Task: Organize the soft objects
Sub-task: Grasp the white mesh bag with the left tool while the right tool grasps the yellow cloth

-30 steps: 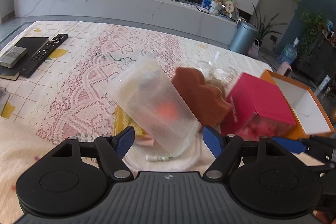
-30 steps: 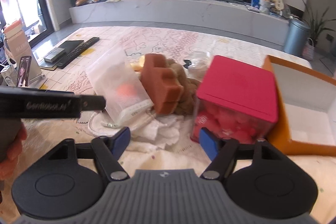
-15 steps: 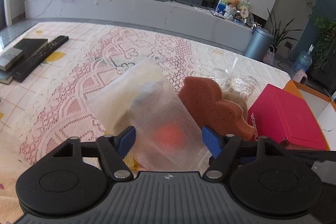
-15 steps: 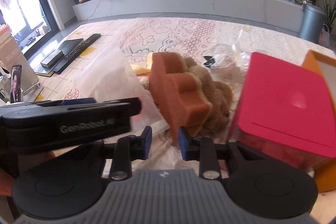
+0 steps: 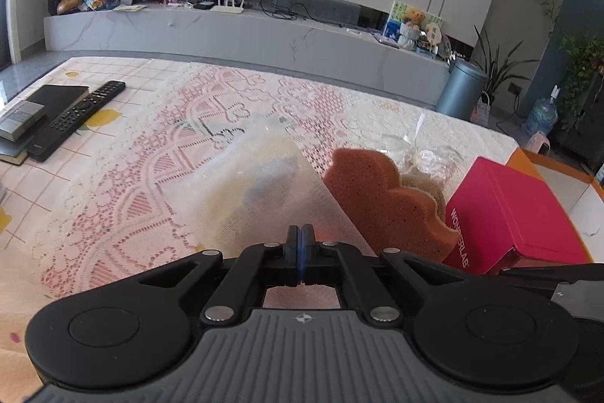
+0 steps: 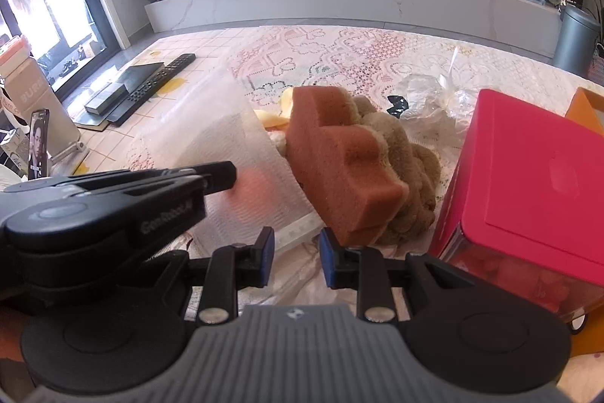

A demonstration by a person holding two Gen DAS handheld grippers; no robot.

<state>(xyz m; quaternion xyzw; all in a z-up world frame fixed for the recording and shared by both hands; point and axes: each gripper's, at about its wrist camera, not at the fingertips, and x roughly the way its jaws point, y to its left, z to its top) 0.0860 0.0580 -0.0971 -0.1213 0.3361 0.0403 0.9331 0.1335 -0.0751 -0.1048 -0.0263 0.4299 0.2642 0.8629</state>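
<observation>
A translucent white mesh bag with something orange inside lies tilted on the lace tablecloth. My left gripper is shut on its near part. Right of the bag, an orange-brown sponge leans on a tan plush toy. My right gripper sits low in front of the sponge. Its jaws are narrowed on crumpled white cloth just below the bag's white edge strip. The right finger is under the sponge's near corner.
A red lidded box stands at the right, with an open orange box behind it. Crumpled clear plastic lies beyond the plush. A remote and dark books rest at the far left of the table.
The left jaws went from wide open to shut on the mesh bag. The right gripper moved down and forward, and its jaws narrowed around the white cloth.
</observation>
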